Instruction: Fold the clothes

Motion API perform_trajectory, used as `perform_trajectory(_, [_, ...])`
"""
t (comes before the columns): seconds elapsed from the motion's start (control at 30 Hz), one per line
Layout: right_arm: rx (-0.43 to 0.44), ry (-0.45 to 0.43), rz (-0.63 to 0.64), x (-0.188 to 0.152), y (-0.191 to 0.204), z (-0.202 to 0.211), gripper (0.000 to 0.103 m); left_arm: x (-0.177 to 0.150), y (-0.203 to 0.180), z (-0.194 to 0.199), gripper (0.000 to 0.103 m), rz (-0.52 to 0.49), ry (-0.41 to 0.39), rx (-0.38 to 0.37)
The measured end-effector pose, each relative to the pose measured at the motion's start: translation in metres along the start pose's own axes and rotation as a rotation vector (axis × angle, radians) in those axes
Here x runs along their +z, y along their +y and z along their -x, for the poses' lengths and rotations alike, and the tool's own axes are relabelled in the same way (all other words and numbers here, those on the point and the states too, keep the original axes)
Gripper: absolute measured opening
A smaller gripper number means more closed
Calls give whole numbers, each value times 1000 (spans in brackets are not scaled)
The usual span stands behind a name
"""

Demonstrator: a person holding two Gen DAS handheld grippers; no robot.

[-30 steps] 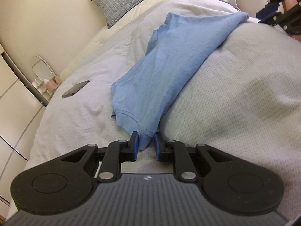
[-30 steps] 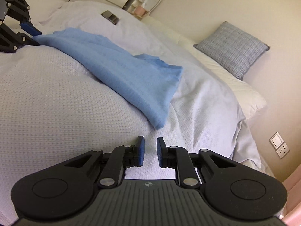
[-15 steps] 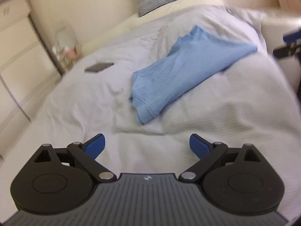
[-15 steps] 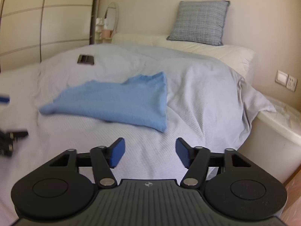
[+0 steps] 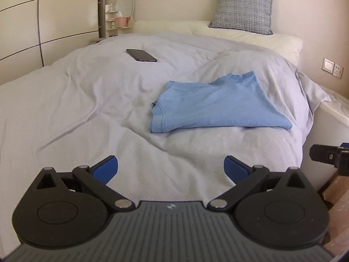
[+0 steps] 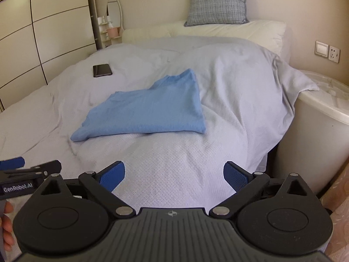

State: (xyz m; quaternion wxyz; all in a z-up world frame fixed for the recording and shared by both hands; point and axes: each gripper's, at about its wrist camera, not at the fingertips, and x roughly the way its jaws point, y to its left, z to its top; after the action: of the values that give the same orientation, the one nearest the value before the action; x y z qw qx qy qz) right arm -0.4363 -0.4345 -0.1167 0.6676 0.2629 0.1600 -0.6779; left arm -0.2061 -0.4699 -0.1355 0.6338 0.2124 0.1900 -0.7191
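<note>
The folded light-blue cotton T-shirt [image 5: 220, 104] lies mid-bed on the grey bedspread [image 5: 87, 100], well beyond both empty, wide-open grippers: left gripper [image 5: 170, 170], right gripper [image 6: 173, 174].

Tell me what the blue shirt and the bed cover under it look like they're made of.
The blue shirt looks like thin cotton-type jersey: matte, soft drape, stitched hem, faint heathering. The bed cover looks like a light grey woven textile, probably cotton: a fine dotted waffle-like texture shows close to the camera, with soft creases. Exact fibres cannot be told.
</note>
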Motion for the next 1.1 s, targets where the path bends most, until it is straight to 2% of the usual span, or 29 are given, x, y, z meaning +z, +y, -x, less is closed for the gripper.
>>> perform_trajectory(0.2, [10,4,10,-3,4,15,100,-4,-1,23,102,52,7,13])
perform_trajectory(0.4, [13,7,-4,-7,3,27,100,-3,-6,38,102,17,16,39])
perform_trajectory(0.57, [20,-4,-8,-7,3,38,100,-3,-12,45,102,19,29,19])
perform_trajectory(1.1, [30,-33,-7,-3,7,64,100,4,-22,67,102,-7,-3,15])
